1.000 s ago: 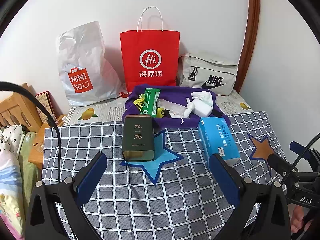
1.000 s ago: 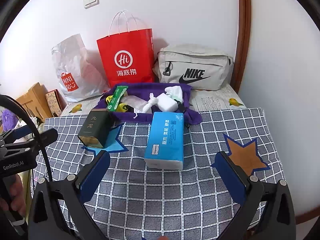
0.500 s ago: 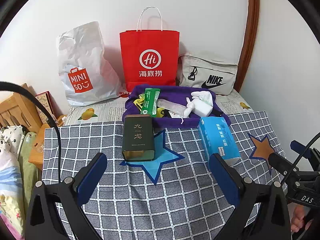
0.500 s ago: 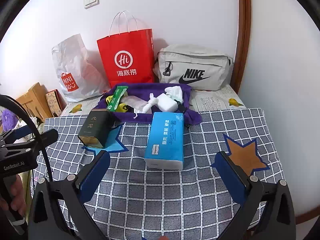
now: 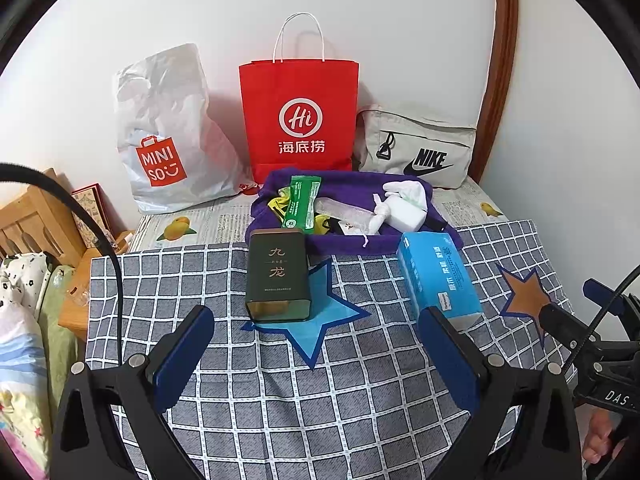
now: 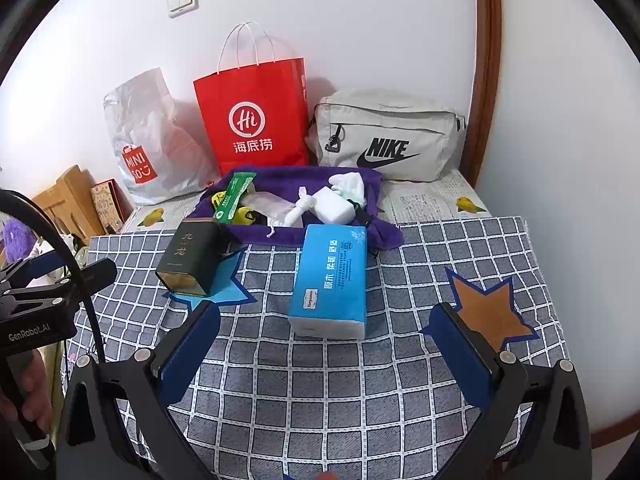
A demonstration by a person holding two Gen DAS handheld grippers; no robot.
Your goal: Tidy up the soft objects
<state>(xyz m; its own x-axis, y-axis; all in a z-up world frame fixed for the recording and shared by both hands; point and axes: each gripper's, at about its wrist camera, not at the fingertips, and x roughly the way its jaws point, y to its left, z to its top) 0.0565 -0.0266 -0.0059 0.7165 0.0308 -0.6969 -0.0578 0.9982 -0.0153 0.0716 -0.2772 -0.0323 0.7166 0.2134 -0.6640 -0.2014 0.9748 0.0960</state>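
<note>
A blue tissue pack (image 5: 438,276) (image 6: 330,278) lies on the checked cloth (image 5: 360,392), between the two stars. A dark green tin (image 5: 278,276) (image 6: 190,256) lies on the blue star (image 5: 320,328). Behind them a purple cloth (image 5: 400,188) (image 6: 280,236) holds a green sachet (image 5: 302,202), a white sponge block (image 6: 334,206), a knotted white cloth and yellow bits. My left gripper (image 5: 316,348) is open, nearer than the tin, holding nothing. My right gripper (image 6: 326,346) is open just short of the tissue pack, holding nothing.
Against the wall stand a white Miniso plastic bag (image 5: 164,136), a red paper bag (image 5: 300,116) and a grey Nike pouch (image 5: 416,148). An orange star (image 6: 486,308) marks the cloth at right. Wooden items and bedding (image 5: 24,272) sit off the table's left edge.
</note>
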